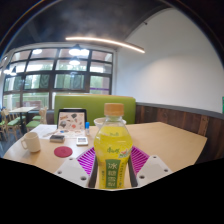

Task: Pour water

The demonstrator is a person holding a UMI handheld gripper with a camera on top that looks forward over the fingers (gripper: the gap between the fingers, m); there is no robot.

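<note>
Gripper (112, 170) clamps the yellow bottle (112, 150) between its pads; white mug (31, 141) sits well off ahead-left on the desk (170, 140). Tilt early and liquid splashes the desk.

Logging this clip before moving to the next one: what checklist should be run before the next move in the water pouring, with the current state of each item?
1. Clear plastic bottle of yellow drink with green label between the hand-held gripper fingers: ok.
2. Both pink pads pressing the bottle: cannot tell.
3. Bottle upright: ok.
4. Bottle cap removed: cannot tell.
5. White ceramic mug on the wooden table, upright: ok.
6. Mug near the bottle for pouring: not ok, it stands well off to the side.
</note>
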